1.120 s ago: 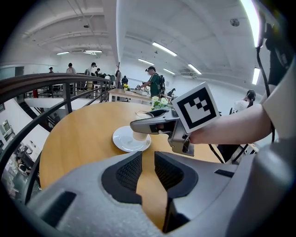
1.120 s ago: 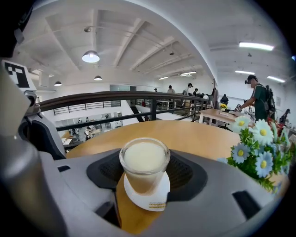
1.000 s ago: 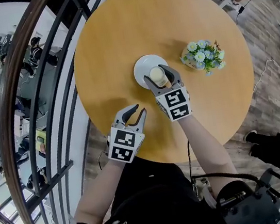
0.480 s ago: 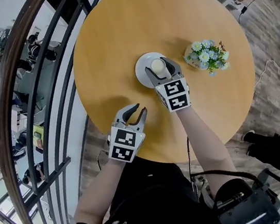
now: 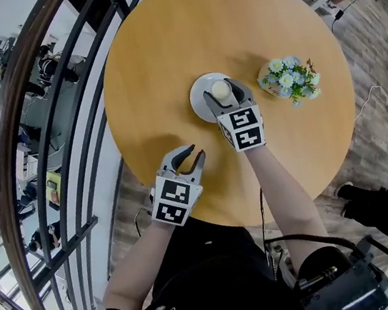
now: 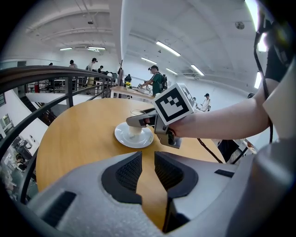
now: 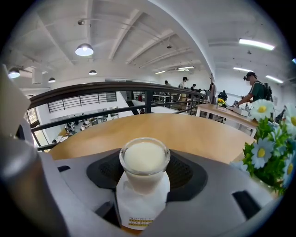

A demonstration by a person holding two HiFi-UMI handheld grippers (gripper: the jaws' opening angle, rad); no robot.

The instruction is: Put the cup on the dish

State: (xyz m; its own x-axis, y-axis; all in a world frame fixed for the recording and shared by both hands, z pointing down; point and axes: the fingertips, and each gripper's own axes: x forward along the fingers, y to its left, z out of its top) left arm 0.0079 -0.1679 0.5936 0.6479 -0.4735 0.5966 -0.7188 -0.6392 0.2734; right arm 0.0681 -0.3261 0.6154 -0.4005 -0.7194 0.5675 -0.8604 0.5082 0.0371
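Note:
The cup (image 7: 144, 159) is a clear glass of milky drink with a white paper sleeve. My right gripper (image 5: 223, 94) is shut on it, one pad on each side. It holds the cup upright over the right part of the white dish (image 5: 201, 97) in the middle of the round wooden table (image 5: 157, 55). In the left gripper view the cup (image 6: 134, 131) stands low on or just over the dish (image 6: 121, 137); contact cannot be told. My left gripper (image 5: 195, 150) hovers near the table's front edge, open by a narrow gap and empty.
A small pot of white and blue flowers (image 5: 289, 77) stands to the right of the dish, close to my right gripper. A dark curved railing (image 5: 68, 133) runs along the table's left side. People and desks show far behind in the gripper views.
My right gripper has carried the cup a little farther away from me, from the dish's near rim to over the dish. The left gripper has stayed put.

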